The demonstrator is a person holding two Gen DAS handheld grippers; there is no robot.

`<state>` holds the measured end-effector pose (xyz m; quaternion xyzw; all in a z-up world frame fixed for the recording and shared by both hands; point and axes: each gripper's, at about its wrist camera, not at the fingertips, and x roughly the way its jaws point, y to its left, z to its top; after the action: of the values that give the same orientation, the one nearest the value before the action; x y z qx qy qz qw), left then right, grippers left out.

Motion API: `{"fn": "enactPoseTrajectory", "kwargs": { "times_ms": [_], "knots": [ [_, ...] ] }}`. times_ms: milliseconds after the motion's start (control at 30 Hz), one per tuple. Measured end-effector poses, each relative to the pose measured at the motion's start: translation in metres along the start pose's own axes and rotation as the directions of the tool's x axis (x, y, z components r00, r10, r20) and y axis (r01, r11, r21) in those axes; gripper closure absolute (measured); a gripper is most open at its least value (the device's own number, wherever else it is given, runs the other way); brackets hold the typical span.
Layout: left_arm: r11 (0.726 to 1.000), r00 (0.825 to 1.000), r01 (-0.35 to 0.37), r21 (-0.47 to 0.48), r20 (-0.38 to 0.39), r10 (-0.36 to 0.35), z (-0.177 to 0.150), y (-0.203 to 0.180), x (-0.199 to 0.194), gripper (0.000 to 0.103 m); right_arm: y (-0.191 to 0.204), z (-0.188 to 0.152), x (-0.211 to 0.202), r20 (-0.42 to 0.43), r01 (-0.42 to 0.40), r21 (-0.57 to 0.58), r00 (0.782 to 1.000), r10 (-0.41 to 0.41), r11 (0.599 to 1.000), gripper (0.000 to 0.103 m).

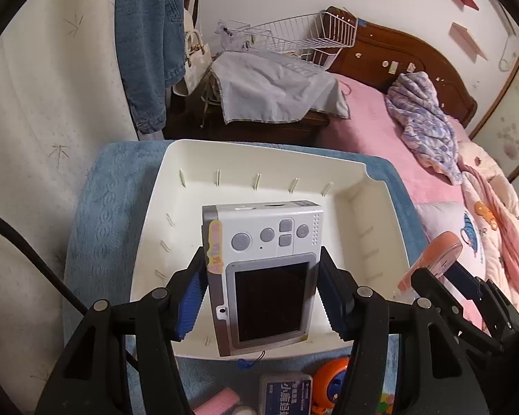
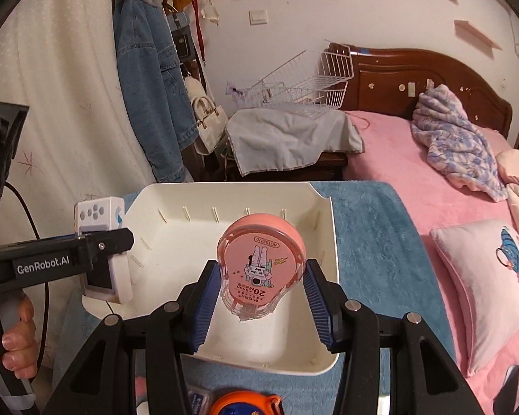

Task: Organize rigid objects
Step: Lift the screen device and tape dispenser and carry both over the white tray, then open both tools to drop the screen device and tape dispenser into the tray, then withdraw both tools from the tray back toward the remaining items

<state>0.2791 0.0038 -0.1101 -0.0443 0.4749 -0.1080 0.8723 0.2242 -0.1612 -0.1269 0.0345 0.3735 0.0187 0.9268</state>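
I'm holding the camera (image 1: pixel 263 276) pinched in the left gripper (image 1: pixel 261 297) above the white tray (image 1: pixel 148 235) — jaws closed on its sides. The right gripper (image 2: pixel 263 297) is clamping the pink tape dispenser (image 2: pixel 259 263) over the same tray — both lifted.

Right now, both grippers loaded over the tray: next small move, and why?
Probably lower the left gripper and release the camera onto the tray floor: it already hangs above bare floor there, while the right gripper holds the tape dispenser alongside.
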Motion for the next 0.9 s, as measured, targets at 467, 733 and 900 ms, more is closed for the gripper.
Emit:
{"fn": "enactPoseTrajectory", "kwargs": {
  "times_ms": [467,733,900],
  "knots": [
    [0.996,0.995,-0.053,-0.070,0.082,0.058,0.002,-0.003,-0.035,0.024,-0.018,0.003,0.000,0.017,-0.065,-0.001,0.998,0.065,0.998,0.028],
    [0.998,0.993,-0.056,-0.034,0.099,0.059,-0.020,-0.005,-0.059,0.023,-0.025,-0.003,-0.031,0.081,-0.044,0.008,0.996,0.043,0.999,0.024],
    [0.999,0.991,-0.042,-0.001,0.124,0.042,-0.040,-0.007,-0.080,0.023,-0.022,-0.020,-0.058,0.105,0.002,0.017,0.994,-0.004,1.000,0.022]
  ]
}}
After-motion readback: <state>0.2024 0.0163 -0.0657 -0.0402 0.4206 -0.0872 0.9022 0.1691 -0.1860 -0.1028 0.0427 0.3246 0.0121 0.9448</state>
